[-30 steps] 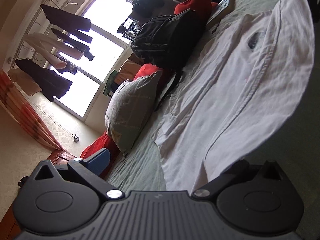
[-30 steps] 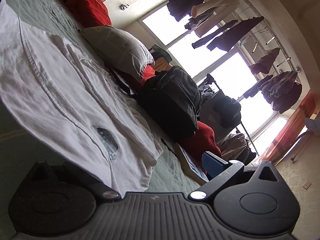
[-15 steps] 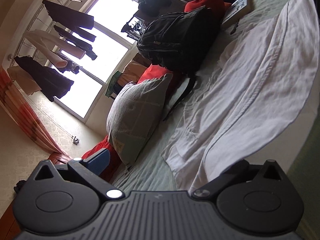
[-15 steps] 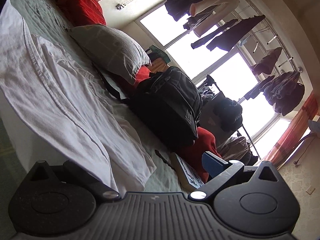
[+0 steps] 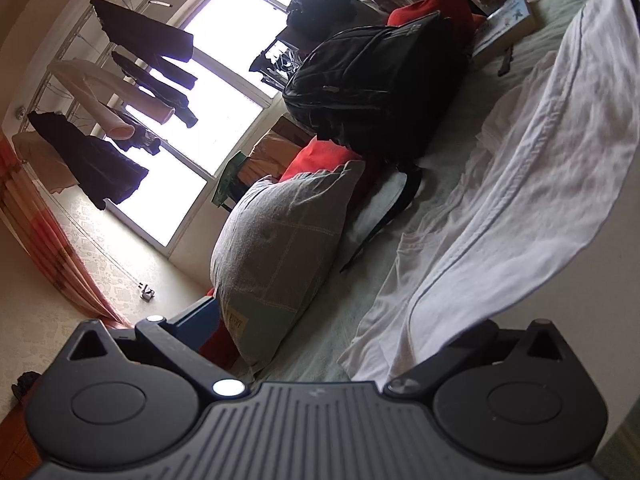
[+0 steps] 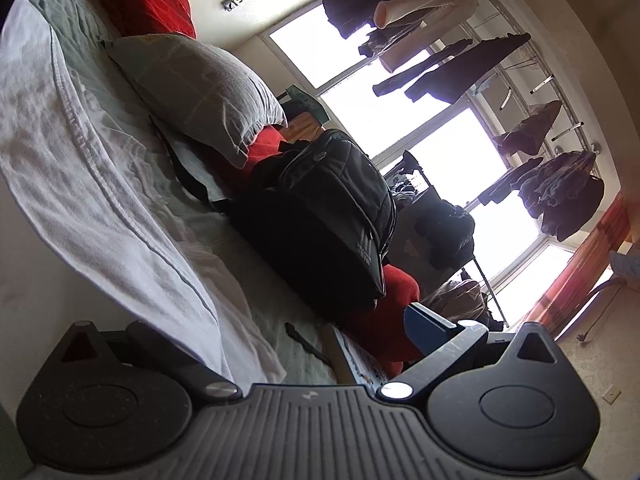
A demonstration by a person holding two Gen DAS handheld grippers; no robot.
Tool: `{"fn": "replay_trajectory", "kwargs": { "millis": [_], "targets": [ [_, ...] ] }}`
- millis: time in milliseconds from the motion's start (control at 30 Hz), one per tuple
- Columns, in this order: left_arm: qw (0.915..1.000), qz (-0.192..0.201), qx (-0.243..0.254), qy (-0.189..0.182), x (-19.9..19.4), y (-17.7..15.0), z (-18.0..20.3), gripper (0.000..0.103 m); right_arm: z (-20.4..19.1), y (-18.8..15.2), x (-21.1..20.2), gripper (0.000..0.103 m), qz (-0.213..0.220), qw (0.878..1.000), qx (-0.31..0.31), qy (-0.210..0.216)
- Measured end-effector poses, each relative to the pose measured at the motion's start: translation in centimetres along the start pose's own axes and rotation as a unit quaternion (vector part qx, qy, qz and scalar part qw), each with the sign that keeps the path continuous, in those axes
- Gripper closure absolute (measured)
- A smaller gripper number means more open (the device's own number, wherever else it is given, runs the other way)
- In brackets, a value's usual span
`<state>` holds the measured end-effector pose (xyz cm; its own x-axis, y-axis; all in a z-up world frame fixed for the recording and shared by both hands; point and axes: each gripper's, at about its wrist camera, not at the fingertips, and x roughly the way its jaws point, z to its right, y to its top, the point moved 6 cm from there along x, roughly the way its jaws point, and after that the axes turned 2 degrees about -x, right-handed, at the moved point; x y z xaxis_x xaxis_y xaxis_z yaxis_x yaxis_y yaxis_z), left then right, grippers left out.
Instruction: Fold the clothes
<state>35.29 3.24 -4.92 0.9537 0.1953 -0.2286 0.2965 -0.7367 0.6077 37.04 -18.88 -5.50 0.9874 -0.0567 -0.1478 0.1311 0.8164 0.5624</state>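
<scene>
A white garment (image 5: 520, 184) lies spread on the green bed cover (image 5: 320, 344). Its near edge is lifted and drapes over the right finger of my left gripper (image 5: 332, 320), hiding that finger. The blue left finger (image 5: 196, 320) stands far out to the side, so the jaws are wide apart. In the right wrist view the same garment (image 6: 80, 168) hangs over the left finger of my right gripper (image 6: 288, 320). Its blue right finger (image 6: 424, 324) is bare and well apart. Neither gripper shows a pinch on the cloth.
A black backpack (image 5: 376, 88) (image 6: 320, 220) and a grey pillow (image 5: 280, 248) (image 6: 200, 92) lie on the bed beyond the garment, with red cushions (image 5: 432, 4) behind. A book (image 5: 504, 24) and a small dark object (image 5: 505, 62) lie near the backpack. Clothes hang at the window (image 5: 144, 32).
Both grippers have moved toward the backpack side with the garment's edge riding on them. The cloth has rolled over, and its dark print has gone out of sight.
</scene>
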Motion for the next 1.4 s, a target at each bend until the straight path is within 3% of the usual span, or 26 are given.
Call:
{"fn": "replay_trajectory", "kwargs": {
  "millis": [367,733,900,1067,1133,1233,1300,1400],
  "targets": [
    [0.9997,-0.004,-0.009,-0.022,5.9,0.6,-0.4,0.0,0.4,1.1,5.8,0.0,-0.019,1.0,0.015,0.008],
    [0.9959,-0.053,-0.027,-0.068,11.6,-0.7,2.2,0.0,-1.5,0.1,11.3,0.0,-0.068,0.996,0.018,0.06],
    [0.993,-0.07,-0.041,-0.085,11.1,-1.7,2.0,0.001,-2.8,-1.3,12.4,0.0,-0.1,0.989,0.031,0.104],
    [0.989,-0.069,-0.037,-0.125,7.4,-2.7,-0.3,0.001,-0.5,-2.1,10.5,0.0,-0.112,0.978,0.087,0.154],
    [0.9839,-0.077,-0.061,-0.149,5.8,-3.2,-1.1,0.001,0.7,-2.5,9.0,0.0,-0.113,0.972,0.112,0.175],
    [0.9675,-0.087,-0.115,-0.208,2.9,-4.0,-1.6,0.001,2.1,-2.9,6.4,0.0,-0.106,0.957,0.159,0.217],
    [0.9482,-0.084,-0.157,-0.263,1.3,-3.8,-1.2,0.001,2.6,-3.1,4.8,0.0,-0.098,0.944,0.194,0.249],
    [0.9099,-0.07,-0.215,-0.348,-0.4,-2.7,-0.1,0.001,2.6,-2.9,2.9,0.0,-0.082,0.909,0.255,0.318]
  ]
}}
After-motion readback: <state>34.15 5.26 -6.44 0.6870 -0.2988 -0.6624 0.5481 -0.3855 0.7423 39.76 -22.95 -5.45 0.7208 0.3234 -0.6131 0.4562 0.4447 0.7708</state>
